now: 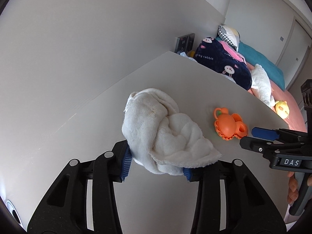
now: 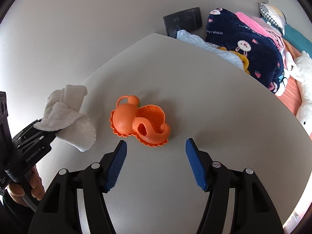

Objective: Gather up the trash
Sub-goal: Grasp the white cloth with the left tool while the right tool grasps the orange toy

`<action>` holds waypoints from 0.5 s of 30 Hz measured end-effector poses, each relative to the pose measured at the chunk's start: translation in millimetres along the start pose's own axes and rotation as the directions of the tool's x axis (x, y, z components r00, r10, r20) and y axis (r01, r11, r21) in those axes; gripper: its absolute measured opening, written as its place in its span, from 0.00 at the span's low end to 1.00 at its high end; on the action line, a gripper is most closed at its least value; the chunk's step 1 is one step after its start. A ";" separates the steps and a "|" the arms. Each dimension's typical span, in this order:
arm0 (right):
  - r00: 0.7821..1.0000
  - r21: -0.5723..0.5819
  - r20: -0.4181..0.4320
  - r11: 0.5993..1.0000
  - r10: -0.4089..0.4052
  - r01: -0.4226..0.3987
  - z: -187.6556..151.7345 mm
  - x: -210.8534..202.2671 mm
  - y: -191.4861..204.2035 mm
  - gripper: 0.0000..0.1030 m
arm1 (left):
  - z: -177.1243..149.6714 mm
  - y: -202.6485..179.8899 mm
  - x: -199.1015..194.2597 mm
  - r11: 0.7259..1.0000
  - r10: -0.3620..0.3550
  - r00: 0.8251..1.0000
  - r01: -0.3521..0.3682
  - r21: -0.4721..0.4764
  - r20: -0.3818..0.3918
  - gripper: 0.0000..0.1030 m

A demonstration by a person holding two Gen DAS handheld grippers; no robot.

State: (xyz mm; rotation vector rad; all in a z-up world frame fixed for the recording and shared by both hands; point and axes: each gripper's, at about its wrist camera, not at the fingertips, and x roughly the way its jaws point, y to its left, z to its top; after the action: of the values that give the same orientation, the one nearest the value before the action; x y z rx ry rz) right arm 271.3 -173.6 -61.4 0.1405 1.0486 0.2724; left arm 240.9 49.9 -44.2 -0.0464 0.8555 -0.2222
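Note:
My left gripper (image 1: 157,164) is shut on a crumpled white cloth (image 1: 163,130) and holds it above the grey table (image 1: 156,72); the cloth also shows in the right wrist view (image 2: 66,115) at the left, hanging from the left gripper (image 2: 49,131). An orange plastic toy (image 2: 139,120) lies on the table just ahead of my right gripper (image 2: 156,146), which is open and empty. In the left wrist view the toy (image 1: 230,123) lies to the right of the cloth, with the right gripper (image 1: 251,136) beside it.
A bed at the right, beyond the table's far edge, holds a navy rabbit-print blanket (image 2: 243,44), pillows, white plush toys (image 2: 304,89) and a yellow toy (image 1: 281,108). A dark wall socket panel (image 2: 183,20) sits behind the table's far corner.

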 end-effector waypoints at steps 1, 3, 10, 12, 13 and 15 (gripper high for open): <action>1.000 -0.012 -0.003 1.000 0.001 -0.001 1.6 3.2 3.4 0.62 | 0.4 3.5 -2.8 1.000 0.003 1.000 -0.003 -0.009 0.006 0.40; 1.000 -0.043 -0.001 0.999 -0.005 0.005 4.5 9.2 10.7 0.62 | 0.5 9.7 -8.4 1.000 0.006 1.000 -0.006 -0.024 0.016 0.40; 0.999 -0.124 0.025 0.991 -0.042 0.044 17.7 21.4 27.9 0.62 | -1.6 17.9 -17.0 0.999 0.018 1.000 -0.017 -0.041 0.025 0.40; 0.999 -0.142 0.025 0.989 -0.048 0.051 20.8 23.5 30.9 0.53 | -1.2 17.6 -15.7 0.999 0.021 1.000 -0.020 -0.042 0.013 0.40; 0.998 -0.154 0.025 0.986 -0.055 0.058 22.3 24.3 32.7 0.53 | -1.5 17.4 -15.8 0.999 0.019 1.000 -0.018 -0.043 0.011 0.40; 0.998 -0.165 0.021 0.984 -0.059 0.061 23.6 24.9 35.2 0.53 | -2.0 16.8 -15.6 0.999 0.017 1.000 -0.016 -0.043 0.009 0.40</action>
State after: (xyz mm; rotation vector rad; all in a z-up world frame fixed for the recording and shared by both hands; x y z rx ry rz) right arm 298.1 -132.3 -62.0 -0.0384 1.0076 0.3021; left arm 232.5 69.7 -36.1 -0.0801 0.8514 -0.1882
